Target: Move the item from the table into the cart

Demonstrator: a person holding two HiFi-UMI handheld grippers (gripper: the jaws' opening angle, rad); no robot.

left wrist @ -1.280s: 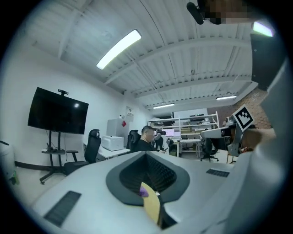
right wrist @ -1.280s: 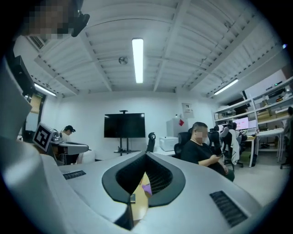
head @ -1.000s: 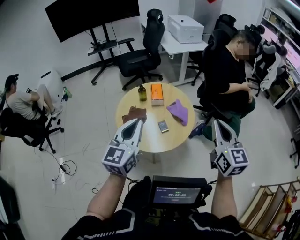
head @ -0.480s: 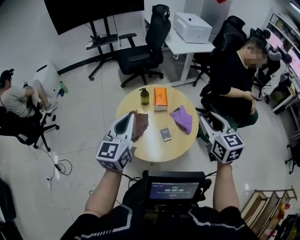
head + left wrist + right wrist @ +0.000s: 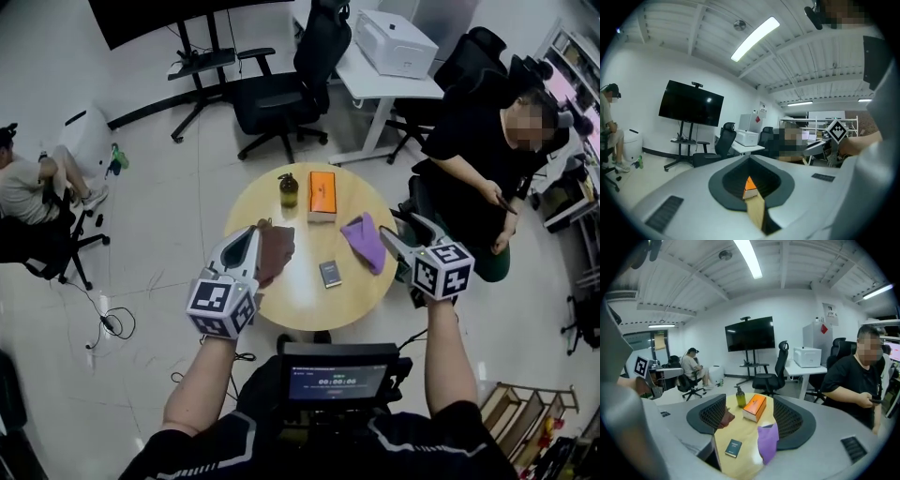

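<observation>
A round wooden table (image 5: 300, 300) carries an olive bottle (image 5: 288, 188), an orange box (image 5: 322, 195), a purple cloth (image 5: 366, 241), a small dark booklet (image 5: 329, 273) and a brown item (image 5: 277, 251). My left gripper (image 5: 251, 232) hangs over the table's left edge beside the brown item, with its jaws together and nothing in them. Its own view shows the left gripper (image 5: 750, 159) with only a sliver of the orange box (image 5: 750, 183) past the jaws. My right gripper (image 5: 397, 225) is at the table's right edge near the purple cloth. Its jaws are opening and hold nothing. Between the jaws of the right gripper (image 5: 749, 404), the bottle (image 5: 740, 397), box (image 5: 755, 408), cloth (image 5: 768, 441) and booklet (image 5: 733, 447) lie farther off.
A person in black (image 5: 478, 169) sits close to the table's right side. Black office chairs (image 5: 281, 103) and a white desk with a printer (image 5: 394, 47) stand behind the table. Another person (image 5: 23, 187) sits far left. A wooden-framed rack (image 5: 525, 412) stands at the lower right.
The right gripper's jaws have gone from together to spread apart. Both grippers have come closer to the table, and the left one now overlaps the brown item.
</observation>
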